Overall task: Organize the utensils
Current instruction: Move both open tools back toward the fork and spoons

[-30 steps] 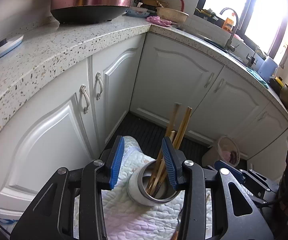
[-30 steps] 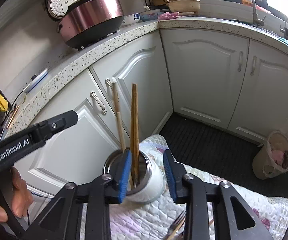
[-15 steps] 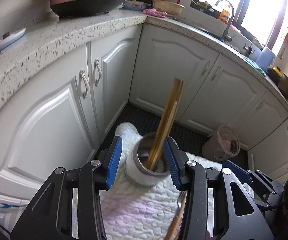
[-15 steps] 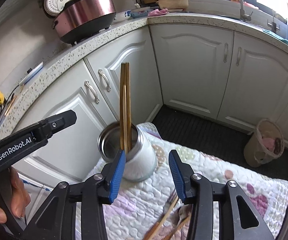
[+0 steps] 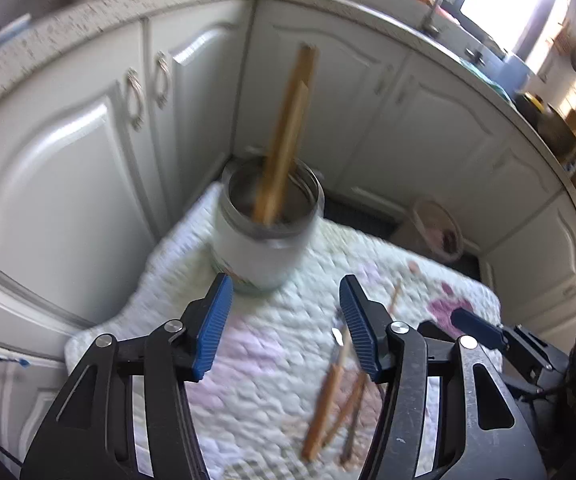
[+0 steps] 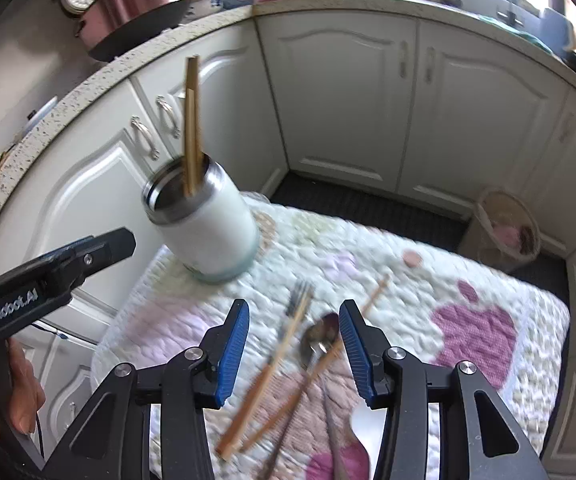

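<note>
A white jar with a steel rim stands on the quilted mat and holds wooden chopsticks. My left gripper hovers just short of the jar, its jaws opening with nothing between them. Under my right gripper lie a wooden-handled fork, a spoon and a loose chopstick. Its jaws stand apart above them, gripping nothing. The jar is up and to the left in the right wrist view.
White cabinet doors wrap around the corner behind the mat under a speckled countertop, which carries a rice cooker. A wicker bin sits on the dark floor. A hand holds the left gripper's handle.
Both grippers have drawn back from the jar and sunk toward the mat. The jar is now ahead of the jaws, not between them. Left jaws are wider. Loose utensils came into view.
</note>
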